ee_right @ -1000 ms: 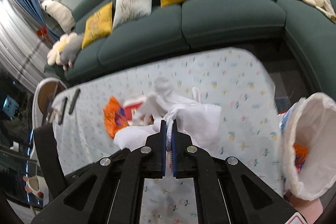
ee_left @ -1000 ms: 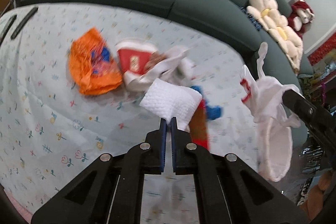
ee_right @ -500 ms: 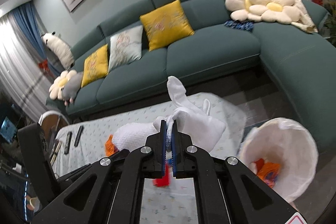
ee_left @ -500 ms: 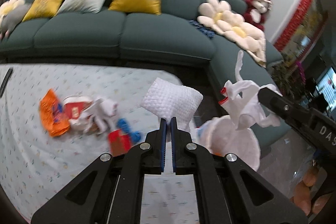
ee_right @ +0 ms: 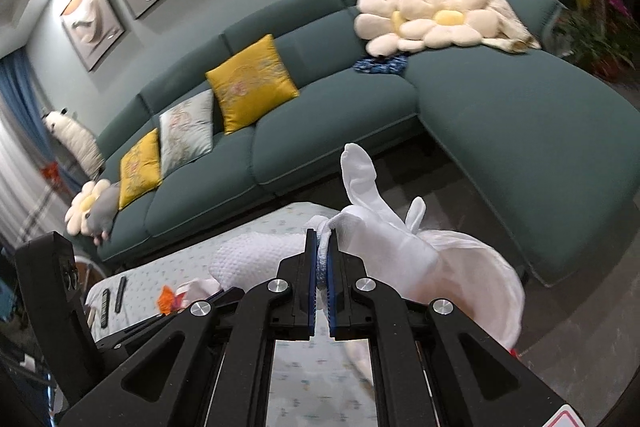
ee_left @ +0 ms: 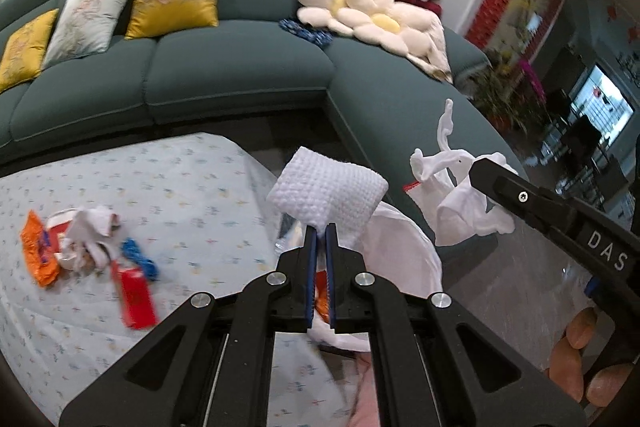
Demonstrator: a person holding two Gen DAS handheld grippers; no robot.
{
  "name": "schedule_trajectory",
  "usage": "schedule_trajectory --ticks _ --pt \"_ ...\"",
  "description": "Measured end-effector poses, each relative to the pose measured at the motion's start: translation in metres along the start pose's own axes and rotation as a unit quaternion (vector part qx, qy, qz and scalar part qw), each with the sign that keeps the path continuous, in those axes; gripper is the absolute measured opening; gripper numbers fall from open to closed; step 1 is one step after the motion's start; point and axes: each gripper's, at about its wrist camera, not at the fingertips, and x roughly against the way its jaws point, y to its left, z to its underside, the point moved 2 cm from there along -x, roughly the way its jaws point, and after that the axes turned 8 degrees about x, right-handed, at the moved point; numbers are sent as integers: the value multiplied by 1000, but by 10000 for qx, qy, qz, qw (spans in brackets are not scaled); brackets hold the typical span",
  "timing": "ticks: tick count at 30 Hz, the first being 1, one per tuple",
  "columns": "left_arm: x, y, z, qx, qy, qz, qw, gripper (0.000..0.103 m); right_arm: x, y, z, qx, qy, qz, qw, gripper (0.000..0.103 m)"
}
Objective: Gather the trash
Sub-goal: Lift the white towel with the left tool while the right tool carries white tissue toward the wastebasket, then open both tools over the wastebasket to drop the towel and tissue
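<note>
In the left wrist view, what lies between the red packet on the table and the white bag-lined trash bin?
Nothing: in the left wrist view, only bare flowered tablecloth lies between the red packet and the trash bin, which stands beyond the table's edge.

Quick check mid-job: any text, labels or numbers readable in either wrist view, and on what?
"DAS" in white letters on the black arm of the right hand-held gripper, seen from the left wrist.
Red carton on the floral tablecloth: print too blurred.
Orange snack wrapper: print too blurred.
Nothing else readable.

Floral-cloth table (ee_left: 168, 187): orange wrapper (ee_left: 38, 259), crumpled tissue (ee_left: 90, 227), red packet (ee_left: 136, 293), remotes (ee_right: 113, 297).
</note>
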Motion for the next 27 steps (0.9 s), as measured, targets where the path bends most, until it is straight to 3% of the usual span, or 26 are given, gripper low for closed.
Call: schedule_trajectory --ticks 12,14,16,27 --pt "-47 -39 13 -104 473 193 9986 8 -9 -60 17 -386 190 272 9987 5" --pt "-50 -39 14 -56 499 187 9986 32 -12 -63 18 -396 231 286 9985 9" --pt "-49 -38 13 9 416 127 9991 46 -13 -66 18 -422 219 335 9983 12" --pt "-47 -26 11 160 406 -11 9990 46 -8 -56 17 -332 140 328 9988 32"
